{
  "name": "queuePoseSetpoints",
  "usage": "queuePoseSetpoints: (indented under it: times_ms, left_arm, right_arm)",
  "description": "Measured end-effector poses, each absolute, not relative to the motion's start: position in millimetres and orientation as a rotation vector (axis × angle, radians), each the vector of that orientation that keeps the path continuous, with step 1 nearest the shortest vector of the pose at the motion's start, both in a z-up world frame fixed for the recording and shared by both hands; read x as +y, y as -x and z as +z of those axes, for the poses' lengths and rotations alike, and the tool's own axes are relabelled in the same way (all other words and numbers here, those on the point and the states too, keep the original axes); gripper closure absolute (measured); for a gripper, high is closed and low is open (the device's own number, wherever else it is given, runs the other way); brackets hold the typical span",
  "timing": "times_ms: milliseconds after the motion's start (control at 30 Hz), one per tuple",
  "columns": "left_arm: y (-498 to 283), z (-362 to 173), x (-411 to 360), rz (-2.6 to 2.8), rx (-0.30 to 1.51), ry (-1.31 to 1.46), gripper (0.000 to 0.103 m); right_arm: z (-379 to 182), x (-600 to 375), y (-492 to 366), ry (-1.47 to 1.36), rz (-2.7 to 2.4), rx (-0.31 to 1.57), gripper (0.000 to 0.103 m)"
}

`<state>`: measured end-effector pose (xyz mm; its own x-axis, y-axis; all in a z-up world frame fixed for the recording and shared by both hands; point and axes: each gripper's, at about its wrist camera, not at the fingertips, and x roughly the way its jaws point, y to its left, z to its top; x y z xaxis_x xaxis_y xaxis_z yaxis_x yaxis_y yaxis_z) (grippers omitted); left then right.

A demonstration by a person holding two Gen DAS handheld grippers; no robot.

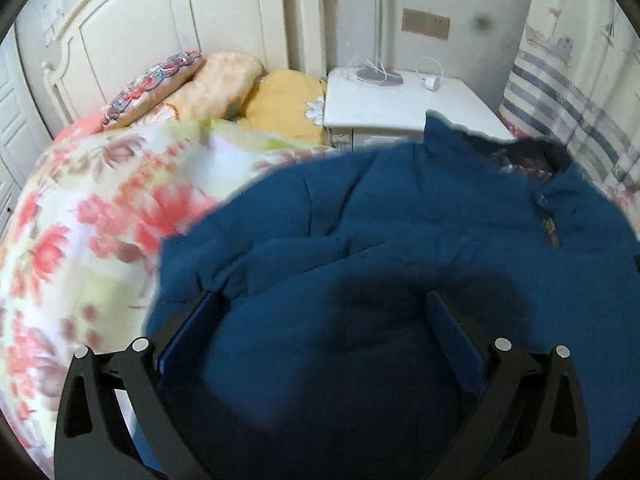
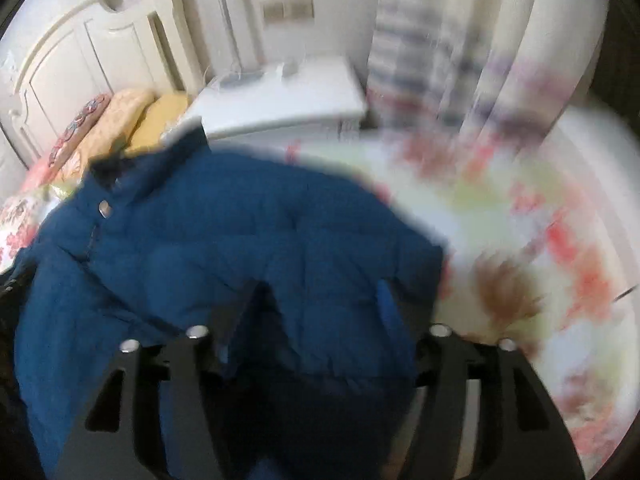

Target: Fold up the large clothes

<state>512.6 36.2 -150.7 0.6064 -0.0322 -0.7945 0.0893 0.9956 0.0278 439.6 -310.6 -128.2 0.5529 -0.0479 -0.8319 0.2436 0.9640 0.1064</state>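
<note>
Left wrist view first: we see the floral bedspread (image 1: 80, 208) stretching away ahead and to the left of our fingers, and on it the blue padded jacket (image 1: 400, 216), which fills the space between and beyond both finger pairs. In the right wrist view the same jacket (image 2: 224, 248) lies ahead and to the left of the fingers, with the bedspread (image 2: 520, 220) blurred off to the right. Its collar (image 1: 452, 136) points away from us toward the white nightstand (image 1: 380, 108) and the pillows (image 1: 224, 80) farther off.

We judge the jacket bulky, soft and springy, light for its size, with a smooth shell that may slip; a fold will tend to puff back open. A thick pinch at the hem or a side seam looks a safer hold than the flat of a panel.

Our left gripper (image 1: 324, 300) is angled down over the lower body of the jacket, fingers spread wide with fabric lying between them but nothing pinched. Our right gripper (image 2: 320, 292) sits likewise low over the jacket's right portion, fingers wide apart, straddling the padding without holding it.

Smallest, a metal snap (image 2: 105, 209) shows near the collar.
</note>
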Motion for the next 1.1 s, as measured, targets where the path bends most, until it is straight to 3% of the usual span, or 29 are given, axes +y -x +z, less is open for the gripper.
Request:
queuePoseSetpoints:
  times_ms: [200, 267, 333, 467, 533, 633, 767, 967, 1100]
  left_arm:
    - [-477, -120, 41, -0.019, 0.84, -0.057, 0.005]
    - [-440, -101, 39, -0.098, 0.762, -0.034, 0.005]
    - [-411, -98, 28, -0.14, 0.733, -0.09, 0.005]
    - [-391, -130, -4, -0.161, 0.792, -0.268, 0.004]
    - [-391, -149, -10, -0.145, 0.796, -0.305, 0.004]
    - [-384, -135, -2, -0.114, 0.826, -0.262, 0.005]
    - [-326, -102, 8, -0.14, 0.687, -0.248, 0.005]
    - [-300, -159, -9, -0.154, 0.81, -0.404, 0.004]
    - [-307, -161, 1, -0.179, 0.821, -0.337, 0.004]
  right_arm:
    - [-83, -292, -392, -0.195, -0.16, 0.847, 0.038]
    - [-70, -270, -371, -0.142, -0.11, 0.792, 0.03]
    - [-69, -234, -354, -0.035, -0.034, 0.777, 0.029]
    - [-108, -183, -356, 0.136, -0.009, 0.871, 0.027]
    - [-112, -184, -358, 0.092, -0.024, 0.874, 0.027]
    - [-94, -184, -345, 0.02, -0.046, 0.895, 0.029]
    - [-70, -162, -297, 0.078, 0.026, 0.792, 0.025]
    - [-126, -140, -291, 0.171, 0.023, 0.933, 0.018]
    - [-116, -138, -283, 0.14, 0.014, 0.944, 0.018]
